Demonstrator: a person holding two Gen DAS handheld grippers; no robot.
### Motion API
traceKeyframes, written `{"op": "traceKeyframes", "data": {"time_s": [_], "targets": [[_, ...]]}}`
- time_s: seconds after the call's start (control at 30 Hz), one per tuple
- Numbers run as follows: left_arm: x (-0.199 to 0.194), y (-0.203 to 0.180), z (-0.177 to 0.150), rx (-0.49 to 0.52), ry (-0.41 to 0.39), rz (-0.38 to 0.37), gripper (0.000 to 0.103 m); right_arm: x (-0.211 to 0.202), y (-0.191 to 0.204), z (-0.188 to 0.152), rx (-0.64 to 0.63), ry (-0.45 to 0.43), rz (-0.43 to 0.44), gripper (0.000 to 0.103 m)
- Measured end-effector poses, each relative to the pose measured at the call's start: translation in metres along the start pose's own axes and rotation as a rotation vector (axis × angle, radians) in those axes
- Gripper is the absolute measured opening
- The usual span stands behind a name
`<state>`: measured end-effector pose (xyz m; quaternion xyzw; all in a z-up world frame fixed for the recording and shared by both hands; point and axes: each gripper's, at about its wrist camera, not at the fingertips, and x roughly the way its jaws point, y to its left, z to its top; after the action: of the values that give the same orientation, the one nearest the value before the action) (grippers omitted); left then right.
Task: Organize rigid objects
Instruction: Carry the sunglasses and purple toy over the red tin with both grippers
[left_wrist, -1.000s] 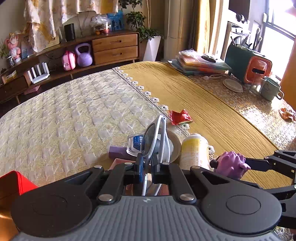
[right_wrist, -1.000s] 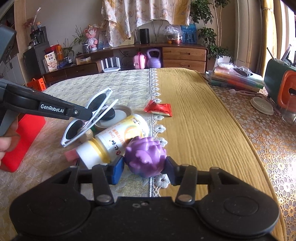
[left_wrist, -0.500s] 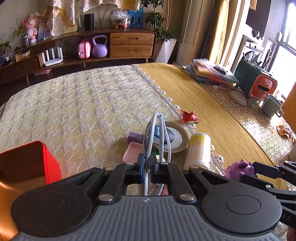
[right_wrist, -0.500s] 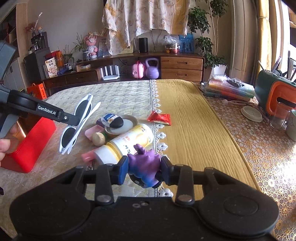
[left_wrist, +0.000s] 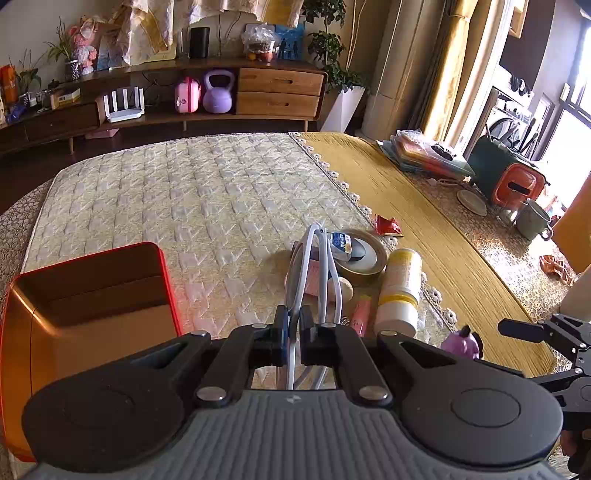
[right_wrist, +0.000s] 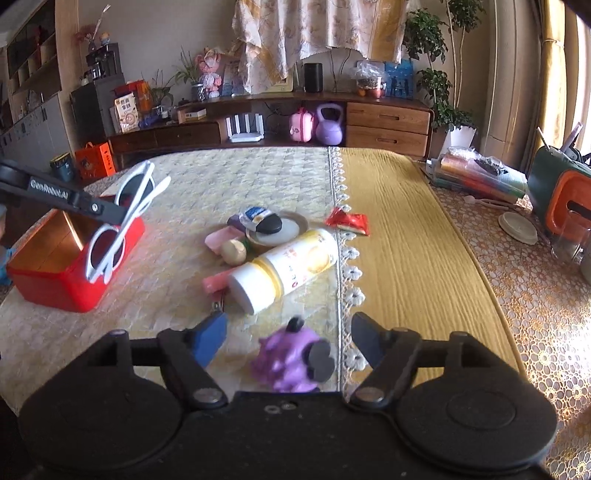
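Right wrist view: left gripper (right_wrist: 110, 216) fingers clamp sunglasses (right_wrist: 122, 225) over the empty-looking red box (right_wrist: 70, 258); right gripper (right_wrist: 288, 341) fingers apart around the purple toy (right_wrist: 288, 360); pile unsorted.

Bright daylight from right-side windows, fisheye edge bending, purple toy (right_wrist: 291, 360) motion-blurred

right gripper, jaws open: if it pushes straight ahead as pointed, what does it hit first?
Most likely the purple toy, lying between the open fingers of the right gripper. Past it, the white bottle on its side is next in line. Depth is uncertain under the fisheye.
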<state>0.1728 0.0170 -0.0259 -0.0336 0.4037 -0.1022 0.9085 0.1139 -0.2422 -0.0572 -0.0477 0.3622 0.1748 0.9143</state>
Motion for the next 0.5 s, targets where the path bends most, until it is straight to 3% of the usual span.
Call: {"op": "traceKeyframes", "data": {"time_s": [0.37,0.5], "targets": [[-0.019,0.009,-0.018,-0.03,0.01,-0.004,0.005,0.038,-0.012,-0.008,0.057,0.034,-0.052,0.069],[-0.019,0.008,-0.021,-0.027,0.014,-0.006,0.005,0.043,-0.013,-0.007,0.064,0.033,-0.034,0.059]]}}
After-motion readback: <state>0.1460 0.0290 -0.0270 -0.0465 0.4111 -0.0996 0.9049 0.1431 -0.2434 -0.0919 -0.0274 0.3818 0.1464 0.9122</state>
